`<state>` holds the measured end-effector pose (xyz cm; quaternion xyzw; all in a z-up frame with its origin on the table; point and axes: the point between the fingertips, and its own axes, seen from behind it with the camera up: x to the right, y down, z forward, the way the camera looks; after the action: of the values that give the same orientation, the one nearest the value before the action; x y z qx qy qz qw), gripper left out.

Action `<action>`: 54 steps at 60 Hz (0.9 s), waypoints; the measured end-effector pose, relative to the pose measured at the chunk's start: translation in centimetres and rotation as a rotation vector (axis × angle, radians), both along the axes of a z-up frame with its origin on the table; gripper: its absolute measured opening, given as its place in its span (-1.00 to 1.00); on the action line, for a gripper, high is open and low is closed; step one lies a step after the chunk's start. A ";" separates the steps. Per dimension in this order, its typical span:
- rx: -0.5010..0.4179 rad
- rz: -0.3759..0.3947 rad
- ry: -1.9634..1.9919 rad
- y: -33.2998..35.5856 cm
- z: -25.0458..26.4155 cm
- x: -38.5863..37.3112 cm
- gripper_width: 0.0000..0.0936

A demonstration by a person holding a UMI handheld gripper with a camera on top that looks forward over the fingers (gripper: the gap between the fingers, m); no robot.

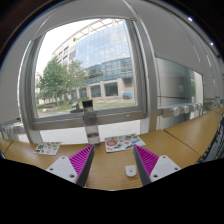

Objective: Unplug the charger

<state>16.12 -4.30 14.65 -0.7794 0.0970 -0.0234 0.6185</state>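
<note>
My gripper [112, 165] is open, with its two magenta pads [80, 160] wide apart over a wooden desk [110, 160]. A small white charger-like block [130, 170] lies on the desk between the fingers, close to the right finger, with a gap at either side. Nothing is held. No cable or socket is clearly visible.
Beyond the fingers lie colourful printed sheets [122, 143] and another sheet [46, 149] at the left. A dark upright post [91, 122] stands at the desk's far edge before a large window [85, 65]. More wooden desk surface [195, 128] extends to the right.
</note>
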 end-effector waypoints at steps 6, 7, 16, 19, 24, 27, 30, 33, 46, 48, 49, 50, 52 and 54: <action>0.041 0.011 0.007 -2.8 2.6 -4.2 0.67; 0.045 0.011 0.007 -3.3 2.8 -4.9 0.67; 0.034 0.020 -0.001 -7.2 1.4 -11.6 0.68; 0.000 0.022 -0.010 -8.3 0.0 -13.6 0.69; -0.052 0.043 -0.019 -10.2 -1.8 -16.3 0.72; -0.064 0.056 -0.019 -11.2 -2.6 -17.7 0.73; -0.076 0.072 -0.016 -11.9 -2.8 -18.9 0.73; -0.084 0.089 -0.023 -12.4 -3.2 -19.9 0.74; -0.108 0.116 -0.066 -14.1 -3.4 -21.7 0.74; -0.107 0.118 -0.066 -14.3 -3.3 -21.8 0.74; -0.106 0.119 -0.066 -14.5 -3.3 -21.9 0.74; -0.106 0.120 -0.066 -14.6 -3.3 -22.0 0.74; -0.102 0.119 -0.068 -14.6 -3.1 -22.1 0.74; -0.099 0.116 -0.070 -14.8 -3.1 -22.0 0.74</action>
<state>-5.89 -19.05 11.59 -0.8121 0.0284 -0.0196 0.5825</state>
